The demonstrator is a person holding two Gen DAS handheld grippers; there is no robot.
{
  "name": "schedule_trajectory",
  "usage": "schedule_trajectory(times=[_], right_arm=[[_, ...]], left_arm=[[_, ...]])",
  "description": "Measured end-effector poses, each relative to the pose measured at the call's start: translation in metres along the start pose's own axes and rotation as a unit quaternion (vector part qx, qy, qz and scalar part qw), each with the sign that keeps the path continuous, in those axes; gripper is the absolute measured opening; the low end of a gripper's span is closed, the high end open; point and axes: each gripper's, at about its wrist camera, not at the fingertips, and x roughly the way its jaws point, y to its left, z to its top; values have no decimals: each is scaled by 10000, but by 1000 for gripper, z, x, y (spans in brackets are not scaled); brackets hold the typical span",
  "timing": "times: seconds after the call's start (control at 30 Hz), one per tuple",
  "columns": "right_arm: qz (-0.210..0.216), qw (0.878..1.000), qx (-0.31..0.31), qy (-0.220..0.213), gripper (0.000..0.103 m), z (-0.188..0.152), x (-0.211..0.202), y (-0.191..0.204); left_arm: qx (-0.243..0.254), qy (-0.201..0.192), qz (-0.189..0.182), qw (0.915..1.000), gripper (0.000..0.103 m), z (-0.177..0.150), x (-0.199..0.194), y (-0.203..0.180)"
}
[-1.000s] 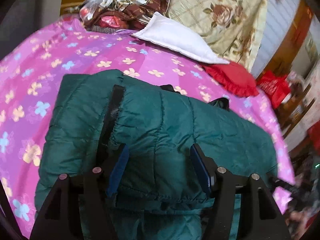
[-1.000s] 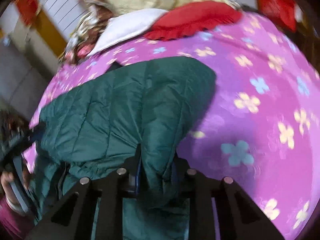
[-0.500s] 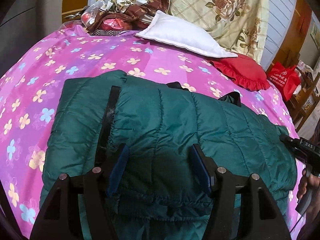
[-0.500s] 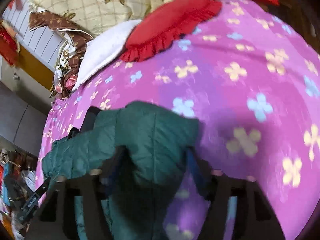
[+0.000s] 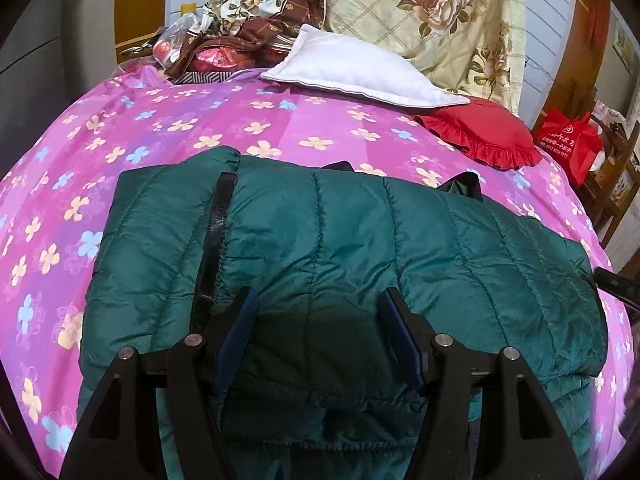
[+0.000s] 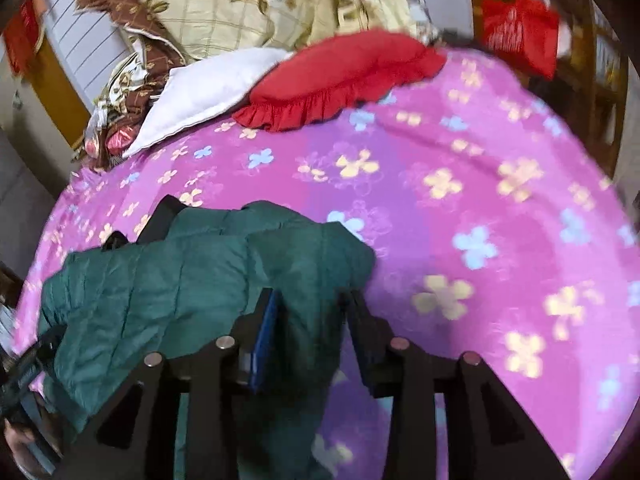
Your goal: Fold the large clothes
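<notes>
A dark green quilted jacket [image 5: 340, 240] lies folded on the pink flowered bedspread [image 5: 120, 128]. My left gripper [image 5: 320, 304] is open, its blue pads spread wide just above the jacket's near edge. In the right wrist view the jacket's right end [image 6: 200, 272] is bunched up, and a fold of it runs between the fingers of my right gripper [image 6: 312, 300]. The jaws stand a little apart with fabric between them; whether they pinch it is unclear. The left gripper [image 6: 24, 364] shows at the far left edge.
A white pillow [image 5: 360, 72] and a red frilled cushion [image 5: 484, 136] lie at the head of the bed, with floral bedding [image 5: 432, 12] piled behind. A red bag [image 5: 568, 144] and wooden furniture stand beyond the bed's right side.
The right gripper has swung right and pulled back; its jaws, shut on the jacket a second ago, now stand wider. The left gripper has stayed open over the jacket.
</notes>
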Motion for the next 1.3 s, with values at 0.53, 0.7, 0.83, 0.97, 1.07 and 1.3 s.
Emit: schedule_trajectory(times=[0.53, 0.7, 0.83, 0.97, 1.07, 1.3], right_arm=[[-28, 9948, -984, 270, 39, -41, 6, 55], [58, 9967, -807, 83, 58, -41, -25, 59], [129, 9957, -914, -47, 63, -47, -36, 71], [-110, 9950, -979, 150, 63, -54, -12, 84], [-388, 9917, -1217, 125, 64, -61, 3, 93], [-390, 9918, -1217, -54, 66, -65, -22, 100]], left_arm=[[62, -9, 167, 9998, 48, -1, 0, -3], [80, -19, 193, 9998, 48, -2, -3, -3], [67, -55, 225, 9997, 48, -3, -3, -3], [75, -58, 188, 9998, 48, -4, -5, -2], [64, -6, 127, 9999, 48, -3, -13, 2], [33, -123, 10, 9999, 48, -10, -60, 21]])
